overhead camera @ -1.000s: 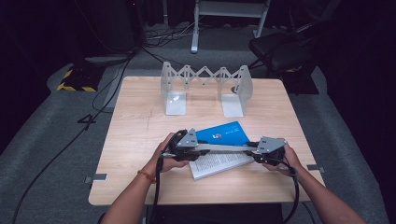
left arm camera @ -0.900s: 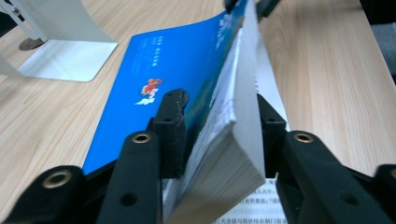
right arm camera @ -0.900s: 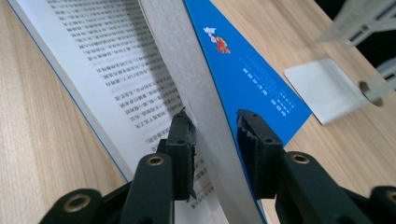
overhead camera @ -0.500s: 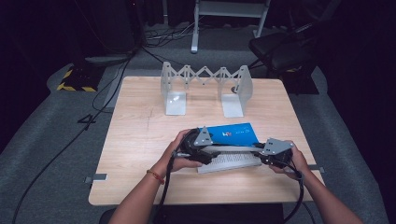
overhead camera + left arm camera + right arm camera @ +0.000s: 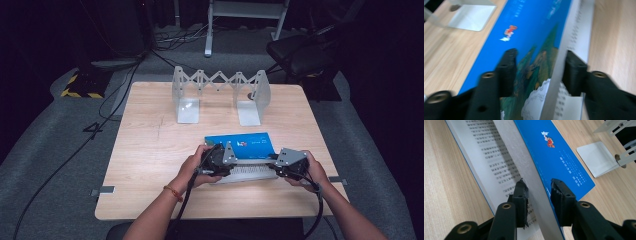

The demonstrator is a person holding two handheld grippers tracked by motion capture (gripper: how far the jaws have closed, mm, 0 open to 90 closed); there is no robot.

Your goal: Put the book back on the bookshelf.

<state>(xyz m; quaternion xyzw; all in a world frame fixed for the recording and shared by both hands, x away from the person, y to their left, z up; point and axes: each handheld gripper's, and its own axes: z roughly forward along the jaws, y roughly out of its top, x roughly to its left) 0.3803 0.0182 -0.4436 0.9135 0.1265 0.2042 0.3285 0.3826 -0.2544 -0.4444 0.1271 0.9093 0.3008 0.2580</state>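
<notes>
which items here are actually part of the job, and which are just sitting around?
In the job:
- blue book, lying open on the table, its cover half raised
- left claw, at the book's left end
- right claw, at its right end, shut on the raised cover

Lying about:
- folding metal book rack at the table's far edge
- wooden table
- floor cables

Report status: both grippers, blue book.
Left gripper astride lifted blue cover, jaws just closing. Right gripper shut on blue paperback book. Grey folding bookend rack clear behind.
</notes>
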